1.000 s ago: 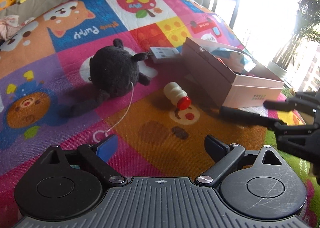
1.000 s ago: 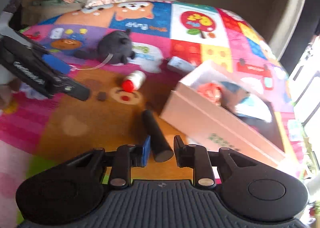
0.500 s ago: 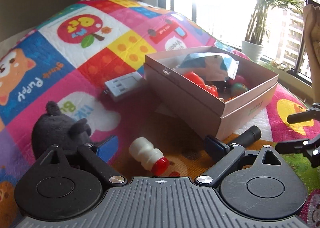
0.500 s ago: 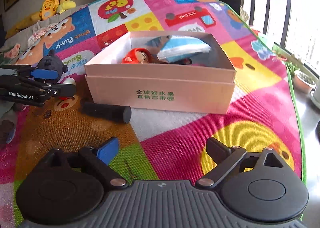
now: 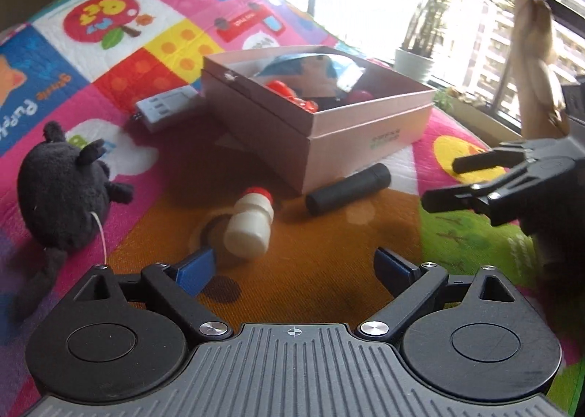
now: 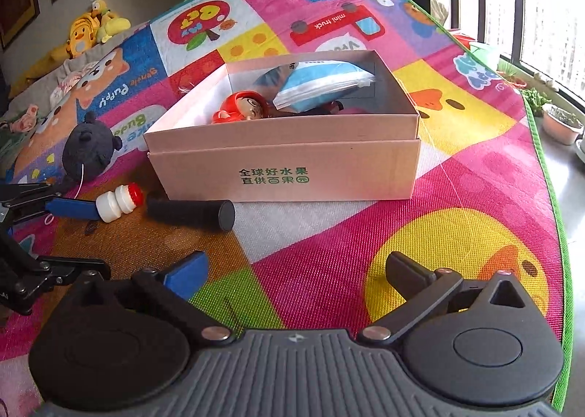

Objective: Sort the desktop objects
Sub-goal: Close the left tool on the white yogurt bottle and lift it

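An open pink cardboard box point(image 6: 285, 168) stands on the play mat, holding a red doll point(image 6: 241, 108) and a blue-white packet point(image 6: 321, 82). A black cylinder point(image 6: 190, 213) lies loose on the mat in front of the box's left corner. Beside it lies a white bottle with a red cap point(image 5: 250, 223), just ahead of my left gripper point(image 5: 292, 267), which is open. My right gripper point(image 6: 296, 270) hangs over the mat nearer than the box; its jaws are opening and nothing is between them. A black plush toy point(image 5: 64, 194) sits to the left.
A white flat device point(image 5: 164, 106) lies behind the box's left side. The right gripper point(image 5: 457, 181) shows at the right of the left wrist view. Yellow plush toys point(image 6: 87, 36) lie at the mat's far end. Potted plants point(image 6: 559, 124) and a window run along the right edge.
My right gripper let go of the black cylinder, which now lies on the mat by the box, and its jaws spread wide. My left gripper swung towards the box and came closer to the bottle.
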{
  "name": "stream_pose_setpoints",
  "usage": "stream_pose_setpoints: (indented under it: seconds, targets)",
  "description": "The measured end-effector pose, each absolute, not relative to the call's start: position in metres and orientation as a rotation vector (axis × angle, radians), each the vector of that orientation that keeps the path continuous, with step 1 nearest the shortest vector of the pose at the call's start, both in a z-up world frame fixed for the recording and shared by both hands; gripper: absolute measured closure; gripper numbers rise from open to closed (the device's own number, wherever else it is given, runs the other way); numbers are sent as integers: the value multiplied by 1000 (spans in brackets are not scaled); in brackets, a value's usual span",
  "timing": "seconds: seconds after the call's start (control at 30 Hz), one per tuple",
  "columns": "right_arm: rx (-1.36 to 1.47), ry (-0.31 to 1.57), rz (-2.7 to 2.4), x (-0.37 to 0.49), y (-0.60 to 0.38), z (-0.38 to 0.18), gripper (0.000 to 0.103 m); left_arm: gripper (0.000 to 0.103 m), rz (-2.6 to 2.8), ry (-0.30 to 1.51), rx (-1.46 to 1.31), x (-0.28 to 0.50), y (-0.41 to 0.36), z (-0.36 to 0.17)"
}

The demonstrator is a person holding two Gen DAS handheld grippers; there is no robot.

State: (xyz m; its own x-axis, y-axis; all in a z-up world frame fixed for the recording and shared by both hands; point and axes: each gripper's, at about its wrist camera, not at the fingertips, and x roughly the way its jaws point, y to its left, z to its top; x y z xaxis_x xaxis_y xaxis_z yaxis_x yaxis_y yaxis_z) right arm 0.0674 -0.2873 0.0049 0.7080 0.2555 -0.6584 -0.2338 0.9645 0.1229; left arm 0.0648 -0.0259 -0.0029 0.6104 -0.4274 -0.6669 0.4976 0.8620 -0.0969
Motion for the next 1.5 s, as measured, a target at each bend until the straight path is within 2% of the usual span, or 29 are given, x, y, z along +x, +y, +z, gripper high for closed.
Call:
stream_pose_setpoints:
  seconds: [0.17,0.53,0.7,1.03,1.33,1.4,1.47,1.5]
  targets:
    - [11,738,259,67,-284,4,0,17,-428,743,10,79,-34,3]
    - [3,738,248,66,-282,3,0,17,-477,701,86,81,-38,-3]
    - [0,738,245,67,-282,4,0,24,-412,687,142,79,-41,-2]
    - [1,739,238,66,-283,4,0,19,-184,639,301,71,-25,3]
    - [-3,739,236,66,-282,4,0,20,-308,665,172,69,-25,8]
    - [0,738,233,67,-283,4,0,24,-311,659,189,75,-31,5]
    - [5,737,231,67,-283,4,0,40,-312,682,173,81,-32,2]
    - [9,737,230,67,-284,4,0,44,-316,690,165,82,-32,1]
